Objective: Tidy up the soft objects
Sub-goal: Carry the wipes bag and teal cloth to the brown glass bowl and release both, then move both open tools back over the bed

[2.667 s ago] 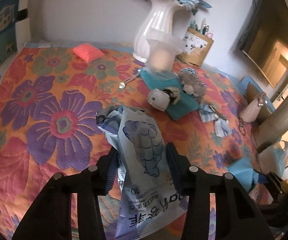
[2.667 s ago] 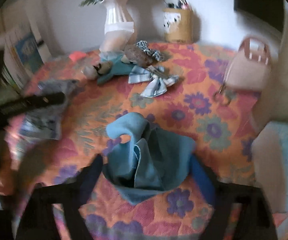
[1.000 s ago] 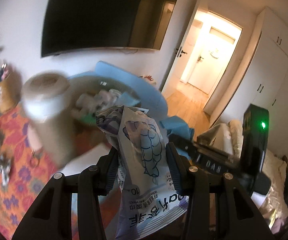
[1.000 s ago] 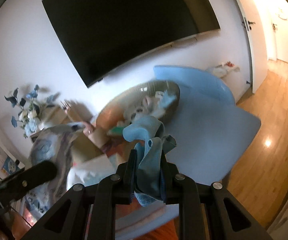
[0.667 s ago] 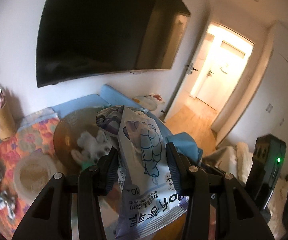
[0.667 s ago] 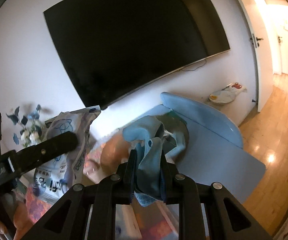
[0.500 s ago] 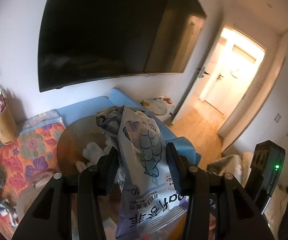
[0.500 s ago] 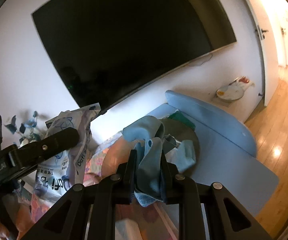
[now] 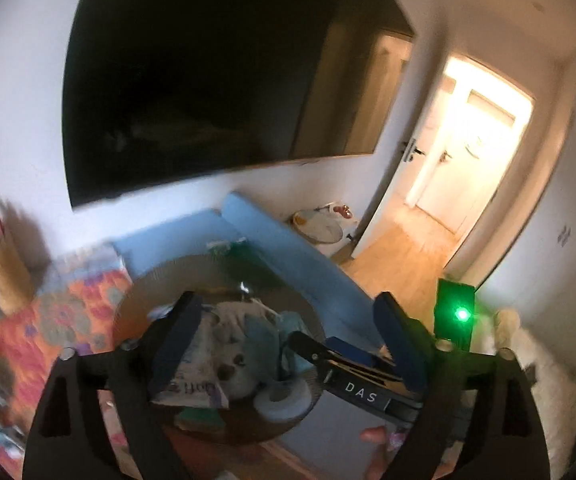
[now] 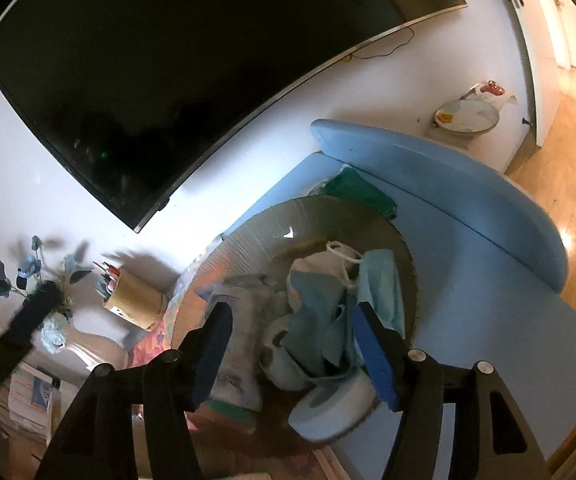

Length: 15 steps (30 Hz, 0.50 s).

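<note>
A round brown basket (image 9: 159, 284) sits below both grippers, and its rim (image 10: 328, 204) also shows in the right wrist view. My left gripper (image 9: 285, 332) hangs over it with its jaws opening and nothing pressed between the pads. The wipes packet (image 9: 191, 368) lies loose in the basket beside a plush toy (image 9: 231, 372). My right gripper (image 10: 294, 344) is also opening, and the blue cloth (image 10: 320, 320) lies free below it on the pile. The wipes packet (image 10: 239, 344) rests to the cloth's left. A white tape roll (image 10: 328, 408) leans at the near rim.
The basket stands on a light blue bench (image 10: 468, 184) against the wall under a big dark TV (image 9: 207, 80). To the left are the floral tablecloth (image 9: 15, 340), a pen holder (image 10: 135, 304) and a flower vase (image 10: 47, 320). An open doorway (image 9: 468, 160) and wood floor lie right.
Both grippers have opened. The wipes packet has left the left jaws and the blue cloth the right jaws; both now lie in the basket. The right gripper has come closer over the basket.
</note>
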Each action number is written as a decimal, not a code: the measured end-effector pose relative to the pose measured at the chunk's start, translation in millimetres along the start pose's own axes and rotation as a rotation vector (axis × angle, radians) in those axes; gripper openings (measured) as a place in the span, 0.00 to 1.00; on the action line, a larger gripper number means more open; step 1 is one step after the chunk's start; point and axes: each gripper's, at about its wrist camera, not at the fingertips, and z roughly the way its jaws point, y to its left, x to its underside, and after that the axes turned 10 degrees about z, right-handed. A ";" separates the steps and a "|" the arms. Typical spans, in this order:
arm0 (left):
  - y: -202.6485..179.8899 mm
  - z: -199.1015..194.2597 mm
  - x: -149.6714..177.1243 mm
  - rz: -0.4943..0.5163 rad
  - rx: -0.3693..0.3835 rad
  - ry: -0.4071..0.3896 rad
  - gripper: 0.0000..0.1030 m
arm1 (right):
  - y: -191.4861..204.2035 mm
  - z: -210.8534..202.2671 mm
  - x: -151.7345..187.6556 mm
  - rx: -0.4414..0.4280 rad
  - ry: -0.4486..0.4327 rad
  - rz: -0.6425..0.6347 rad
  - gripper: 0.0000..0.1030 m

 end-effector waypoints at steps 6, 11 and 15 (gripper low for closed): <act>-7.0 -57.7 10.1 0.040 -0.017 -0.050 0.87 | -4.4 -47.4 24.2 -0.027 -0.049 0.013 0.60; 5.2 -129.9 40.1 0.050 -0.071 -0.116 0.87 | 4.1 -86.1 63.7 -0.046 -0.078 -0.041 0.67; 17.2 -174.6 73.9 0.078 -0.191 -0.123 0.94 | 15.1 -102.3 102.8 -0.082 -0.070 -0.104 0.74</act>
